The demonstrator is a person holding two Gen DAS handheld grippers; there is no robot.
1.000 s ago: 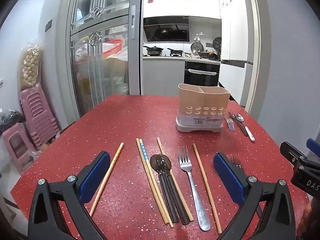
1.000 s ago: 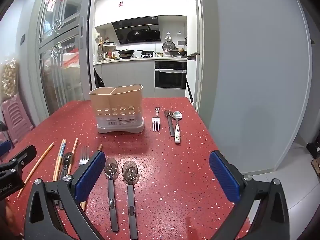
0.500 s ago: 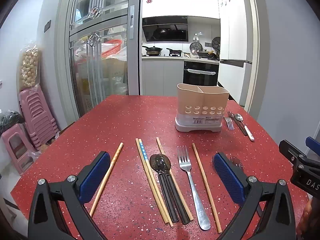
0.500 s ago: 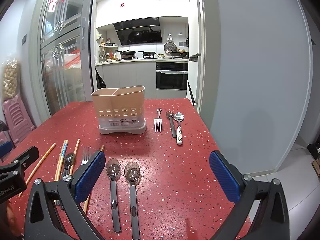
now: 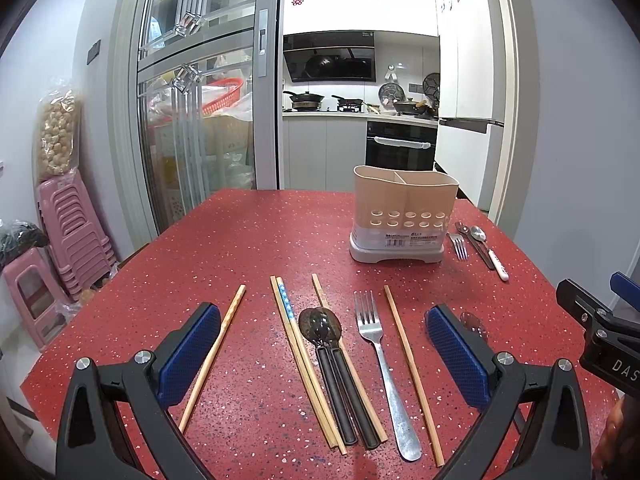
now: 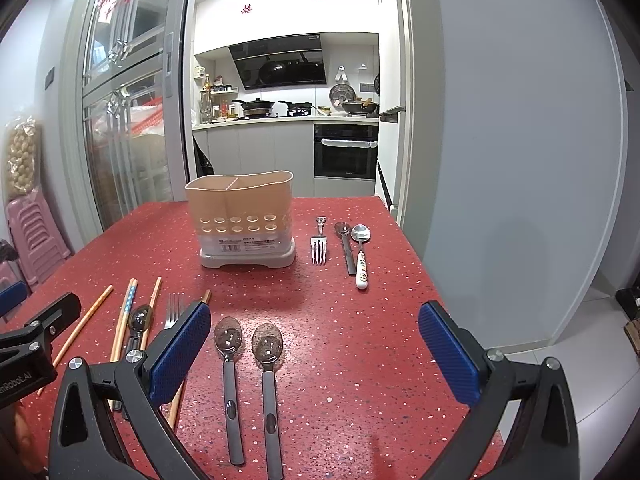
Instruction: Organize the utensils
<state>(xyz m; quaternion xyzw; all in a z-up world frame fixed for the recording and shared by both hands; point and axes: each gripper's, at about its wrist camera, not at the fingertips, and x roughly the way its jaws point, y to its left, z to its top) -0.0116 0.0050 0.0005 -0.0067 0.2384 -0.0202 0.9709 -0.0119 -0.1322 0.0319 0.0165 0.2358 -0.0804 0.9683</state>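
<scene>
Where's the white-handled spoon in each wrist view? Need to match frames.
Left wrist: white-handled spoon at far right, just right of the beige utensil holder, beyond the open left tool.
Right wrist: same spoon centre-right, rightmost of three pieces beside the holder.
Shared landmark: the holder.

I have the left hand-held gripper [image 5: 322, 354] wide open, its blue-padded fingers [image 5: 188, 354] spread across the lower part of its own view, nothing between them. My right hand-held gripper [image 6: 314, 354] is equally spread and empty, filling the lower corners of its frame. Each one's black body shows at the other's frame edge: the right at lower right, the left at lower left.
</scene>
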